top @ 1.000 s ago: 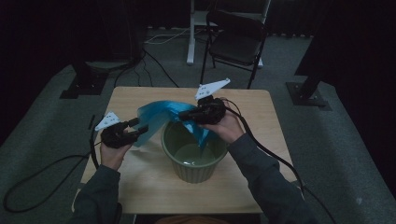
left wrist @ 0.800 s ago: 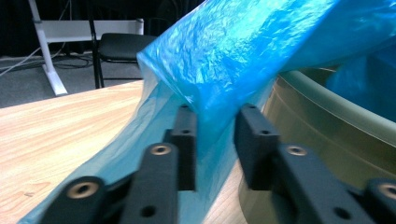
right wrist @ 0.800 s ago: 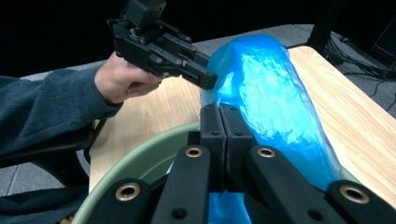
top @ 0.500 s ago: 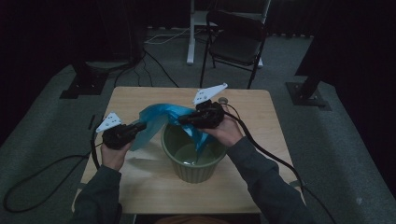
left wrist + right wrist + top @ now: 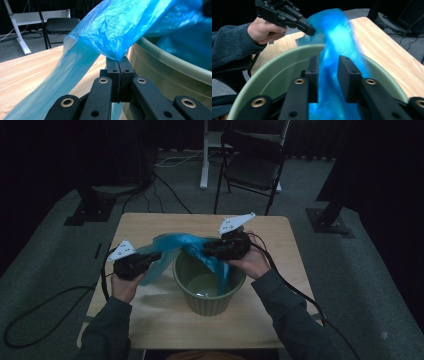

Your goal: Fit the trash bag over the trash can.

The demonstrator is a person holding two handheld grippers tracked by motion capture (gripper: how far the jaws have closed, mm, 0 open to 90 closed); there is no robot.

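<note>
A blue plastic bag hangs over the rim of a green bucket in the middle of the wooden table. At the bucket's left my left gripper is shut on the bag's edge; the film rises from the closed jaws. My right gripper reaches over the bucket's far rim. Its jaws have just been opening and stand apart, with the blurred bag running loose between them into the bucket. The left gripper also shows across the rim.
A black folding chair and a white desk leg stand beyond the table's far edge. Cables trail from both grippers off the table's sides. Bare tabletop lies around the bucket.
The bag, spread wide and blurred a second ago, now hangs narrower between the two grippers. The left gripper has drawn slightly closer to the bucket. Both hands have otherwise stayed in place.
</note>
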